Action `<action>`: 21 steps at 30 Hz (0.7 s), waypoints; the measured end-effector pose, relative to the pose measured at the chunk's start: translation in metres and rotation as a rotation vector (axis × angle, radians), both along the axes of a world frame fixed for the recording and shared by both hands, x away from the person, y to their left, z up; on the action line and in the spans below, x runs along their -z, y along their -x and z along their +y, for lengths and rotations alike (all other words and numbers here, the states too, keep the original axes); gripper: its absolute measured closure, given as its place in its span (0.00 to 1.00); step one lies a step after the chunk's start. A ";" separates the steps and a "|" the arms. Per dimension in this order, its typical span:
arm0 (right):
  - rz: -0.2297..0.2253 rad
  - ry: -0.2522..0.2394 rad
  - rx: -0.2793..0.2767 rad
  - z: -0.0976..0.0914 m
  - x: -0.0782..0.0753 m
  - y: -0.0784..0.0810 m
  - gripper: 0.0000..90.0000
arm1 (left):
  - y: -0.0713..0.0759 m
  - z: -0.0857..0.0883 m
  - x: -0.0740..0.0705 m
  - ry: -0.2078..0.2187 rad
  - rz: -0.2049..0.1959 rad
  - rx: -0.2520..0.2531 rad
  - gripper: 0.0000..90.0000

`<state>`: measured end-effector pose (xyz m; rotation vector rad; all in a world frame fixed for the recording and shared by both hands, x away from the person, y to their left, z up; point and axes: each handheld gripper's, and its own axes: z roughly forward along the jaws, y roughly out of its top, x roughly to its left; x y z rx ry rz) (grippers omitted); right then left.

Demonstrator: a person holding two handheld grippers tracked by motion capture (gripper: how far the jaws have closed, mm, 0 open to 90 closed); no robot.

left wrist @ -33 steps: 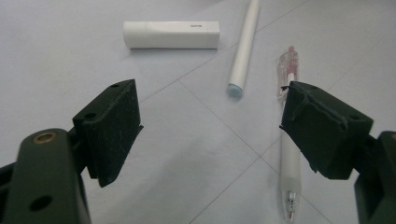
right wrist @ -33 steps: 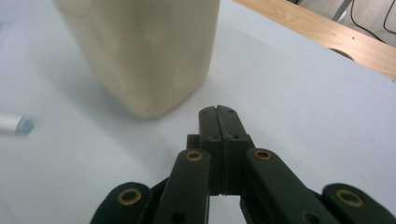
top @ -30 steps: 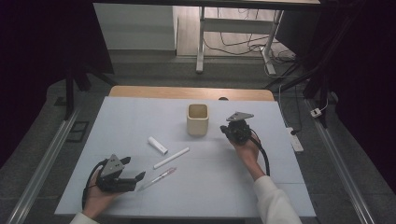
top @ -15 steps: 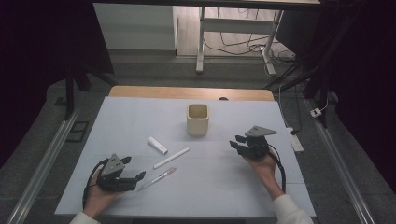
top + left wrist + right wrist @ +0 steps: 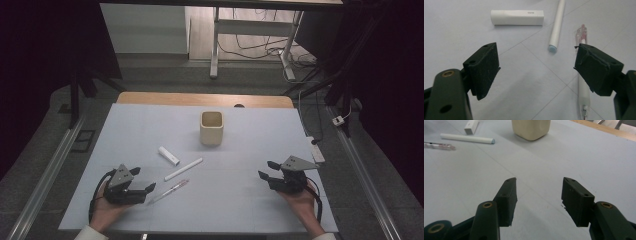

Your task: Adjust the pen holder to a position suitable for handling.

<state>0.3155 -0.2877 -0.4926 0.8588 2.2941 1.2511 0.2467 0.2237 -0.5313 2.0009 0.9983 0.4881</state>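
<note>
A beige cup (image 5: 211,128) stands upright at the middle of the pale mat (image 5: 240,150). Left of it lie a short white tube (image 5: 169,155), a long white pen (image 5: 183,169) and a clear pen with pink inside (image 5: 172,190). My left gripper (image 5: 142,180) rests near the front left, open, its jaws pointing at these pens; the clear pen (image 5: 582,92) runs partly behind one jaw. My right gripper (image 5: 266,169) is at the front right, away from the cup (image 5: 531,128). Its jaws have just been opening and stand open with nothing between them.
The mat covers a wooden table (image 5: 200,99) whose far edge shows behind the cup. Metal rails (image 5: 55,165) run along both sides. A white block (image 5: 317,152) lies at the mat's right edge. Desk legs and cables (image 5: 250,45) are on the floor beyond.
My right gripper has drawn back from beside the cup toward the near right of the mat, and its jaws went from shut to open. The left gripper and the pens stayed put.
</note>
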 end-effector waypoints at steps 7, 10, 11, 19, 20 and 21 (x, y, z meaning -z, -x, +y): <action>-0.004 0.008 -0.024 -0.006 0.005 0.006 0.46 | -0.004 -0.002 -0.001 -0.004 -0.003 0.009 0.21; -0.001 0.000 -0.029 -0.007 0.007 0.006 0.46 | -0.004 -0.003 -0.002 -0.003 -0.009 0.008 0.21; -0.002 0.004 -0.029 -0.007 0.007 0.006 0.46 | -0.004 -0.004 -0.003 -0.003 -0.011 0.008 0.21; 0.005 0.031 -0.052 -0.004 0.012 0.006 0.45 | -0.001 -0.005 -0.003 -0.017 -0.014 0.012 0.21; 0.006 0.031 -0.058 -0.003 0.012 0.006 0.45 | -0.001 -0.005 -0.004 -0.019 -0.016 0.011 0.21; 0.003 0.040 -0.057 -0.003 0.012 0.007 0.45 | -0.001 -0.005 -0.004 -0.021 -0.019 0.012 0.21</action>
